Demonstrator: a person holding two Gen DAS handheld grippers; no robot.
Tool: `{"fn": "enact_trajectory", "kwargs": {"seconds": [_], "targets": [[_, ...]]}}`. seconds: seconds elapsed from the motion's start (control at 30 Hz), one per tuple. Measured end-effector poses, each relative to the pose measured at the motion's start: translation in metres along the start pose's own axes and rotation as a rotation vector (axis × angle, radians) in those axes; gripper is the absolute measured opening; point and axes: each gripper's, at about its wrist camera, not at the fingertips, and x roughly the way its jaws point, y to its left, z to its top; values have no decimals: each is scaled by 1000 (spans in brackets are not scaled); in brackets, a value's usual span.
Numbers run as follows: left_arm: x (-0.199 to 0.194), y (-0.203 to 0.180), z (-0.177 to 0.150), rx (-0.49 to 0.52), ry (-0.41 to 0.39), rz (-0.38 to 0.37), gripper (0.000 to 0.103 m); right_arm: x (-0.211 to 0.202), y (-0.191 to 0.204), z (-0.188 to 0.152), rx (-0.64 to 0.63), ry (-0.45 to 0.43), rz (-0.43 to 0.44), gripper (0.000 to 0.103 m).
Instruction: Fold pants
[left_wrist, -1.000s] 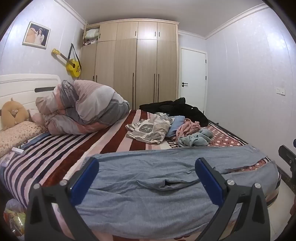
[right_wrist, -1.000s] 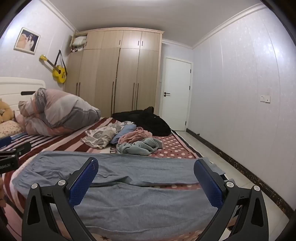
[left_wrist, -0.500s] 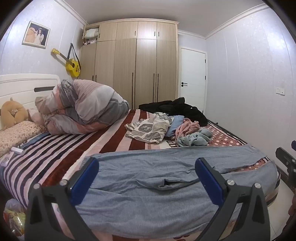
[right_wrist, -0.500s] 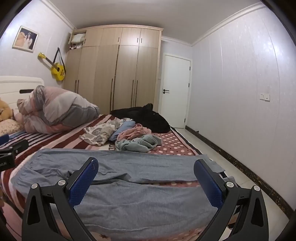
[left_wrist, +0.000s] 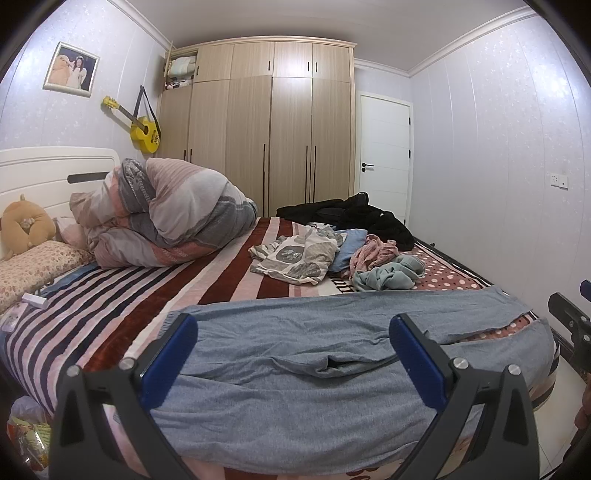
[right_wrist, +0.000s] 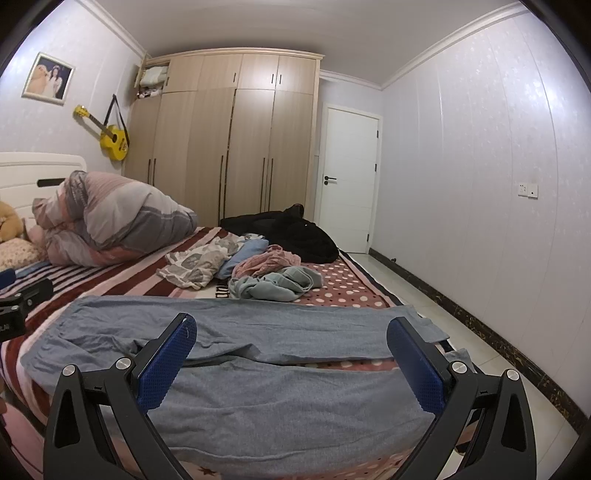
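Grey-blue pants (left_wrist: 303, 354) lie spread flat across the near edge of the bed, waist to the left, legs running right with a gap between them. They also show in the right wrist view (right_wrist: 280, 373). My left gripper (left_wrist: 293, 354) is open and empty, held above the waist half of the pants. My right gripper (right_wrist: 291, 362) is open and empty above the leg half. The right gripper's body shows at the right edge of the left wrist view (left_wrist: 570, 325); the left gripper's body shows at the left edge of the right wrist view (right_wrist: 18, 306).
The striped bed (left_wrist: 122, 295) holds a rolled duvet (left_wrist: 162, 218), a pile of loose clothes (left_wrist: 332, 258) and a black jacket (left_wrist: 351, 218) behind the pants. A pillow (left_wrist: 33, 266) lies by the headboard. The floor (right_wrist: 480, 350) and wall are to the right.
Both views have risen and pulled back slightly. The pants lie as before. Both grippers stay open.
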Motion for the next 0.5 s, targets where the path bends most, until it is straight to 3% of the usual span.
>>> {"fn": "enact_trajectory", "kwargs": {"seconds": [0.5], "targets": [[0,0,0,-2,1,-1,102,1,-1,0,2,2,1,103]]}}
